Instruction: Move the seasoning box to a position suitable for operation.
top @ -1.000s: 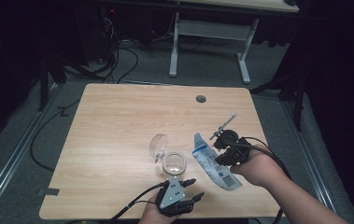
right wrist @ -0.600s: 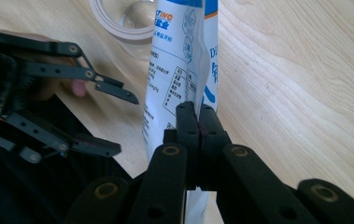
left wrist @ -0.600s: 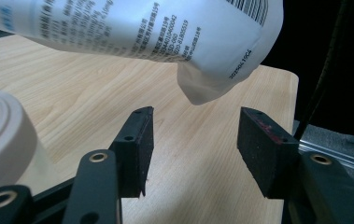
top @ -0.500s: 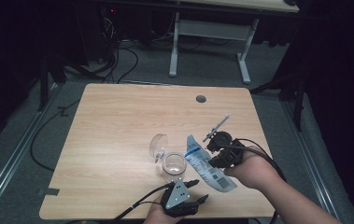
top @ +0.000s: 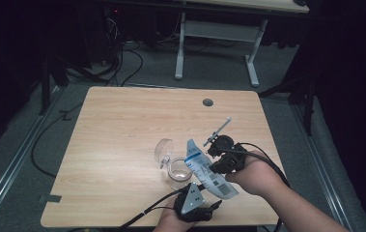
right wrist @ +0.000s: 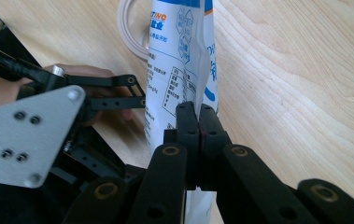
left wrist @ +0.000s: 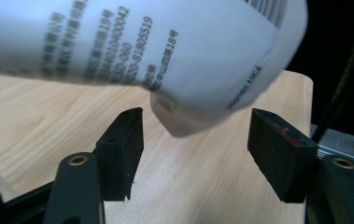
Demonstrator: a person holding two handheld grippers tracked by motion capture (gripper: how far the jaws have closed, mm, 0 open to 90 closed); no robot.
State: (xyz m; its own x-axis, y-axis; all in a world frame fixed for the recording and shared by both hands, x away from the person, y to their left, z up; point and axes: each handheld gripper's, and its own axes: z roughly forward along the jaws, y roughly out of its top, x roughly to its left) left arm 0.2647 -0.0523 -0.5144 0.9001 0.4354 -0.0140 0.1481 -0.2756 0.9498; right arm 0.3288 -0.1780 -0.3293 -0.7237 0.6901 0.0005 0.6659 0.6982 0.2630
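White pouch [right wrist: 179, 56] | right gripper [right wrist: 198, 123] jaws clamp it | left gripper [left wrist: 195, 140] jaws just opened, clear

Each tool, left [top: 208, 211] and right [top: 215, 153], is built of black linked bars joined by brass-coloured pins, with a grey three-cornered screwed plate [right wrist: 23, 135] on the left and black cables [top: 144, 212] trailed behind.

Glass jar [top: 179, 173] on wooden table [top: 122, 125]
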